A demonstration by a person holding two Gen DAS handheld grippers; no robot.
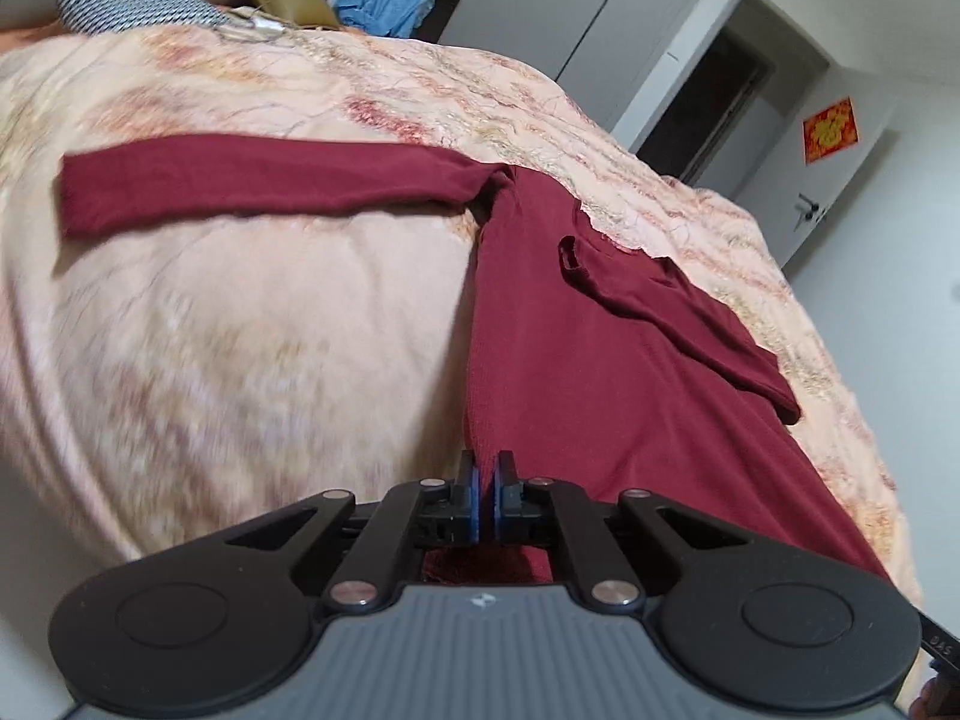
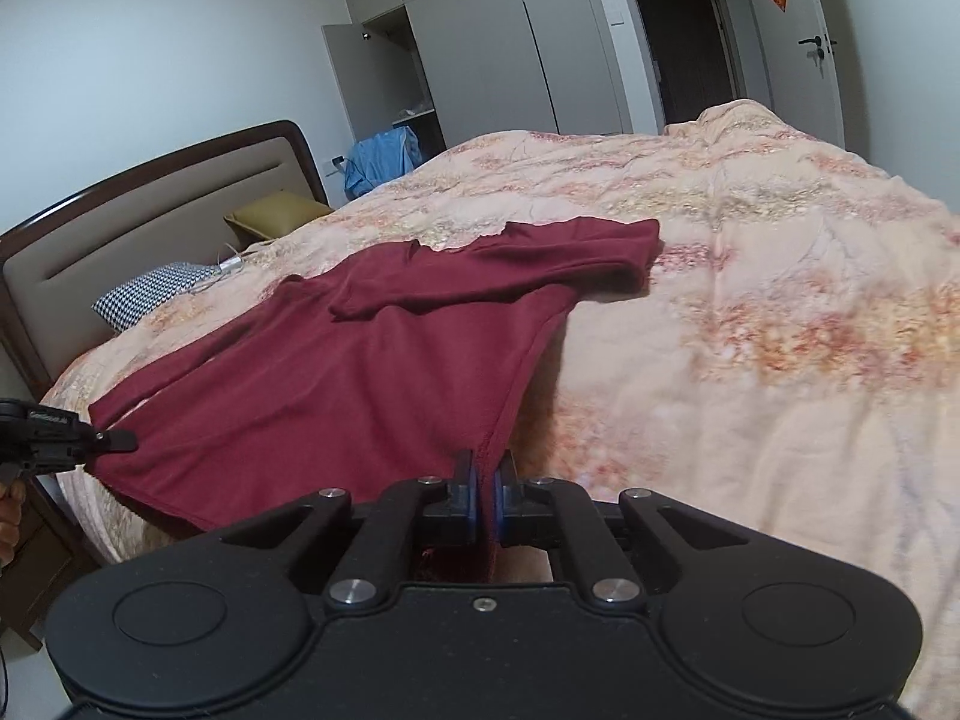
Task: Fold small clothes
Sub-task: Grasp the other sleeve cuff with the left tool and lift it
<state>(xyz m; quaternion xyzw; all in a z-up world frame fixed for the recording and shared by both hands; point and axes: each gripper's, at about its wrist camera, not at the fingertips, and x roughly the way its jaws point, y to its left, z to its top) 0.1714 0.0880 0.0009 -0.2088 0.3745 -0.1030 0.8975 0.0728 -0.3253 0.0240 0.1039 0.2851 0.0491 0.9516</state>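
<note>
A dark red long-sleeved top (image 1: 576, 360) lies spread on the bed, also in the right wrist view (image 2: 336, 378). One sleeve (image 1: 258, 189) stretches out flat to the left. The other sleeve (image 2: 510, 267) is folded across the body. My left gripper (image 1: 487, 468) is shut on the top's bottom hem at one corner. My right gripper (image 2: 487, 468) is shut on the hem at the other corner, lifting the edge a little off the bed. The left gripper also shows at the left edge of the right wrist view (image 2: 90, 441).
The bed is covered by a peach floral quilt (image 2: 750, 312). A houndstooth pillow (image 2: 150, 294) and an olive cushion (image 2: 270, 213) lie by the headboard (image 2: 138, 204). Blue cloth (image 2: 381, 159) hangs near an open wardrobe. A doorway and a door stand beyond the bed.
</note>
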